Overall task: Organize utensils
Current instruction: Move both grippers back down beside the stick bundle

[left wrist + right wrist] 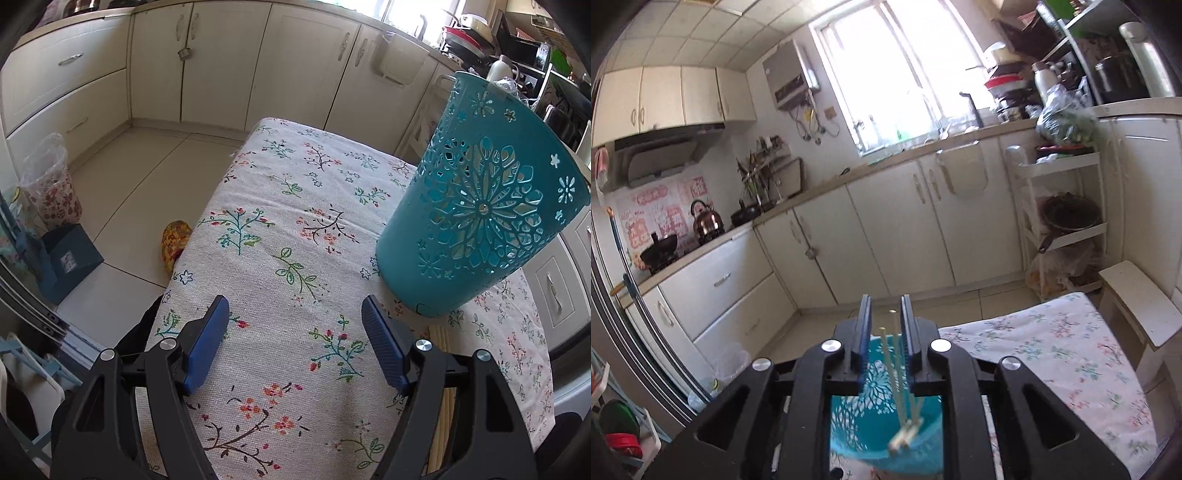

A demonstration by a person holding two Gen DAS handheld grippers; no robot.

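Left tool (295,325): our blue pads spread wide, nothing between them, hovering low over the tabletop (280,206) with its floral cloth. Teal perforated basket (476,206) stands on the cloth ahead-right of that tool, looking tilted in the fisheye. A few pale chopsticks (441,343) lie flat on the cloth just beside the basket base, partly hidden behind the left tool's right finger.

Right tool (885,317): fingers narrowed to a slim gap, pointing out toward the kitchen cabinets (886,229), held above the basket (871,428). Loose chopsticks (897,376) show in that gap, their lower ends blurred inside the basket. We cannot tell whether the pads actually pinch them or they hang free.

Floor on the left holds a lined bin (51,184).
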